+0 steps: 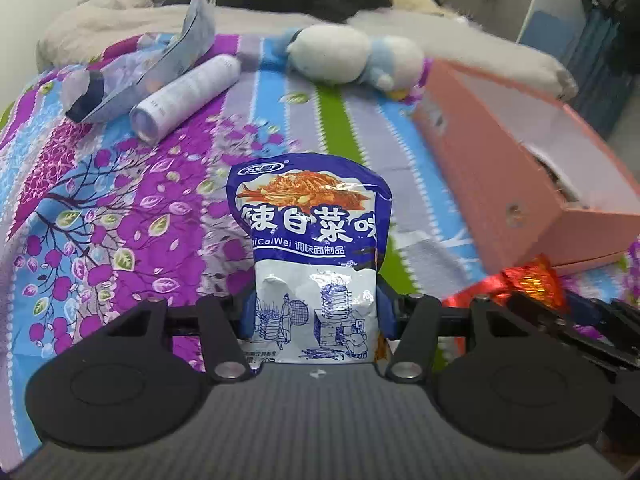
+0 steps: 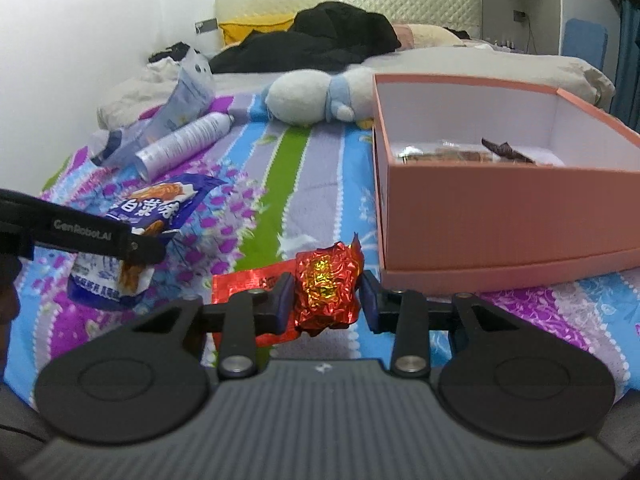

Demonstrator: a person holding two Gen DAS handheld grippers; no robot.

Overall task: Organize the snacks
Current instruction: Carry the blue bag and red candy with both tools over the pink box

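My left gripper (image 1: 318, 312) is shut on a blue and white snack packet (image 1: 310, 240) and holds it upright above the bedspread. The same packet (image 2: 148, 216) shows in the right wrist view at the left, held by the left gripper (image 2: 140, 246). My right gripper (image 2: 325, 300) is shut on a red and gold foil snack (image 2: 326, 288), which also shows in the left wrist view (image 1: 532, 278) at the right. A pink open box (image 2: 500, 216) sits to the right with several wrapped snacks (image 2: 444, 154) inside; it also shows in the left wrist view (image 1: 516, 172).
A white cylinder can (image 1: 188, 94) and a pale blue pouch (image 1: 176, 60) lie at the far left of the bed. A white and blue plush toy (image 1: 348, 56) lies at the back. A flat red wrapper (image 2: 248, 280) lies under the right gripper. Black clothes (image 2: 320, 36) pile by the headboard.
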